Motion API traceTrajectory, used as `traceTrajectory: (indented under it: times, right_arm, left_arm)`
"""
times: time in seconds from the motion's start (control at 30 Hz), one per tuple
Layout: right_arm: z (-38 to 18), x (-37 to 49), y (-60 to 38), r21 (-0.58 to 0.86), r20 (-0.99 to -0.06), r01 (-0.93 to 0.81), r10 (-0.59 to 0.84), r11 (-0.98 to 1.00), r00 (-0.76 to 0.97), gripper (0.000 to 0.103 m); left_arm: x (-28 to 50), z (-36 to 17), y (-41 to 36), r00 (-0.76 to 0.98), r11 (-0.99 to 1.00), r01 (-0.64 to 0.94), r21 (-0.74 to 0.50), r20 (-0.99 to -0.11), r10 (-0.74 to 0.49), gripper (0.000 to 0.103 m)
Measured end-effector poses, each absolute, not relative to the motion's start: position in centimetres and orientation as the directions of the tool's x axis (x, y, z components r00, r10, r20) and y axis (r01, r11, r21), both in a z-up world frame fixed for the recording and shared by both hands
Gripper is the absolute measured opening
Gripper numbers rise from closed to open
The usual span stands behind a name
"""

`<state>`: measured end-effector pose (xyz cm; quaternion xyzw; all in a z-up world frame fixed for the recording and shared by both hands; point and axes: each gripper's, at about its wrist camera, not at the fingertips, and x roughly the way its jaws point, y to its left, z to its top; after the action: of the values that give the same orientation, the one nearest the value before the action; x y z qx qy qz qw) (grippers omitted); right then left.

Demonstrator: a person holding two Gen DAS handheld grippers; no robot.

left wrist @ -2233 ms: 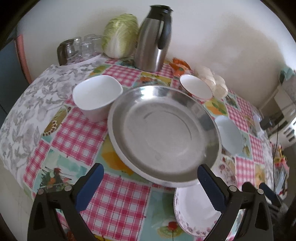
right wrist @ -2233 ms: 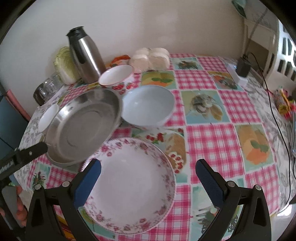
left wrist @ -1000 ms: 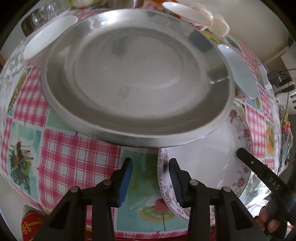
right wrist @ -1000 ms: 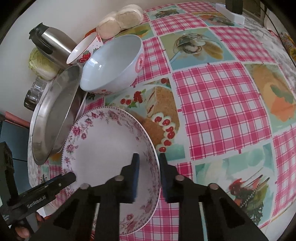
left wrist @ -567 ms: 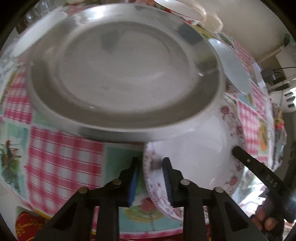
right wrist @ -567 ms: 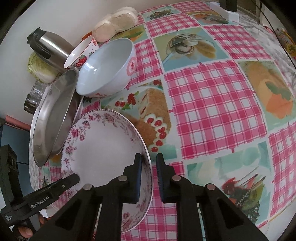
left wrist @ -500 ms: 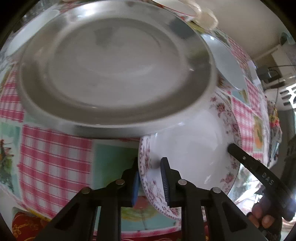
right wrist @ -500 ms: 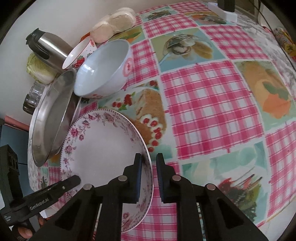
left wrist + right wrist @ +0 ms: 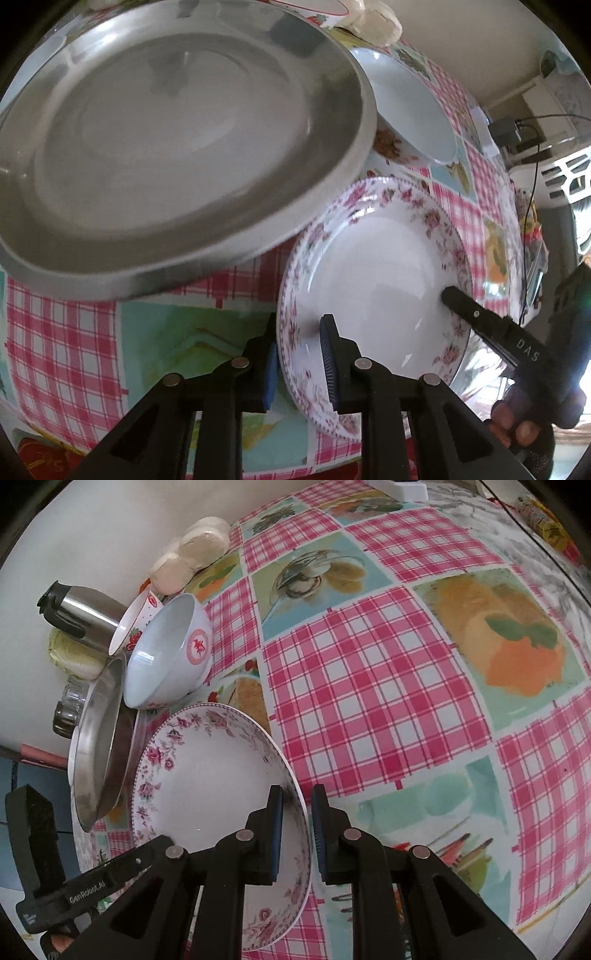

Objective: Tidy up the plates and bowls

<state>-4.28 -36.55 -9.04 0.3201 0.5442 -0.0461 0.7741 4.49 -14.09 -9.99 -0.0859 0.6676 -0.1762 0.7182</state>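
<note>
Left gripper (image 9: 299, 363) and right gripper (image 9: 297, 834) each clamp opposite rims of the floral plate (image 9: 207, 786), sharing its weight; it sits tilted above the checked tablecloth (image 9: 369, 686), probably for stacking. Beyond: steel dish (image 9: 177, 140), then pale bowl (image 9: 166, 653).

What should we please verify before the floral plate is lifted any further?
1. Left tongs straddle the floral plate rim: ok.
2. Right tongs straddle the opposite rim: ok.
3. Pads fully tight on the rim: cannot tell.
4. Steel pan clear of the plate: not ok, its edge overlaps the plate.
5. White bowl apart from the plate: ok.
</note>
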Motion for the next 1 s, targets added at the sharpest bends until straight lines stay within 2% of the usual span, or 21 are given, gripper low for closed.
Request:
traceTrajectory:
  times: [0.27, 1.0]
  right_arm:
    - [-8.8, -3.9, -35.9, 0.451, -0.865, 0.410, 0.276, 0.792, 0.418, 0.013]
    - [-4.3, -6.3, -35.9, 0.443, -0.830, 0.376, 0.214, 0.814, 0.515, 0.013]
  left_arm:
    - [3.9, -9.5, -14.9, 0.080, 0.932, 0.166, -0.322, -0.938, -0.338, 0.023]
    - [2.9, -5.5, -15.0, 0.166, 0.907, 0.262, -0.330, -0.910, -0.379, 0.023]
